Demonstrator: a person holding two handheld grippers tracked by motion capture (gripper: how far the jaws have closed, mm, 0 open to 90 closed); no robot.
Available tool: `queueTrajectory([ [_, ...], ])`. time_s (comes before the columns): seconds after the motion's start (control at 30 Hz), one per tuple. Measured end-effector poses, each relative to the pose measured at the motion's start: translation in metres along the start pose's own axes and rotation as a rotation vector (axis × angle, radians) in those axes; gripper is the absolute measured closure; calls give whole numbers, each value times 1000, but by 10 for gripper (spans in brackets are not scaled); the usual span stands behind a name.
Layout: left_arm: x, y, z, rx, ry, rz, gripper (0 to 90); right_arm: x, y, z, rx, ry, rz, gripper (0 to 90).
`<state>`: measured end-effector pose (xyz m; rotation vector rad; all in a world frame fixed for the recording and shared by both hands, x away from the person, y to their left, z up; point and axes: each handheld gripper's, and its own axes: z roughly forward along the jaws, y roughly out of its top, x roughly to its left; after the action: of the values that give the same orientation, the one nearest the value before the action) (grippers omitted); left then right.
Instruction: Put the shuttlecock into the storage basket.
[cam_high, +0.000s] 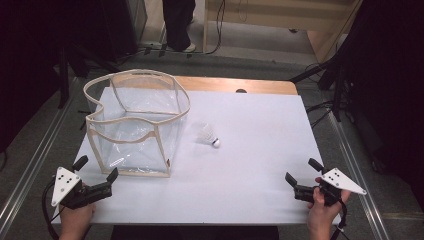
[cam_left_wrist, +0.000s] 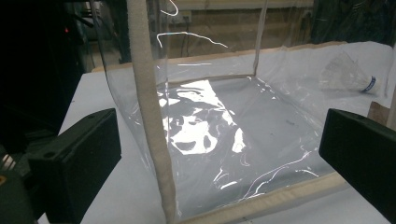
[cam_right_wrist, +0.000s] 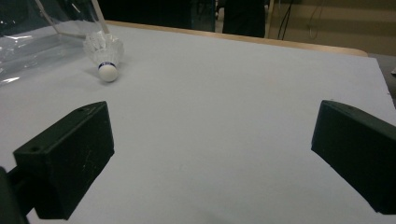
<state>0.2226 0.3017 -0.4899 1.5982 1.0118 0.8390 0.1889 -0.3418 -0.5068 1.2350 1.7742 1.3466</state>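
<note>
Down at the near edge of the counter (cam_high: 250, 190), the left gripper (cam_high: 95, 172) sits by the near left corner, fingers spread wide, holding nothing. The right gripper (cam_high: 304, 172) waits by the near right corner, fingers just as wide and empty. Further in, the clear bin (cam_high: 135, 125) with cream trim stands upright on the counter's left half. Just beside its right wall, the shuttlecock (cam_high: 207, 135) lies on its side, white cork pointing toward the right edge.

A person's legs (cam_high: 178, 22) stand beyond the white table (cam_high: 260, 165).
</note>
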Motion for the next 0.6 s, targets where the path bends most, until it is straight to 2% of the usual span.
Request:
queueTrajectory([
  [0.27,-1,0,1,5,0,10,0,10,16,12,59,27,-35,0],
  [0.3,-1,0,2,10,3,15,0,12,20,15,69,51,-51,0],
  [0.37,-2,0,2,11,2,15,0,14,21,18,92,59,-63,0],
  [0.47,-1,0,1,9,-3,16,0,14,23,24,120,62,-62,0],
  [0.6,-1,0,0,4,-4,14,0,18,28,31,127,67,-67,0],
])
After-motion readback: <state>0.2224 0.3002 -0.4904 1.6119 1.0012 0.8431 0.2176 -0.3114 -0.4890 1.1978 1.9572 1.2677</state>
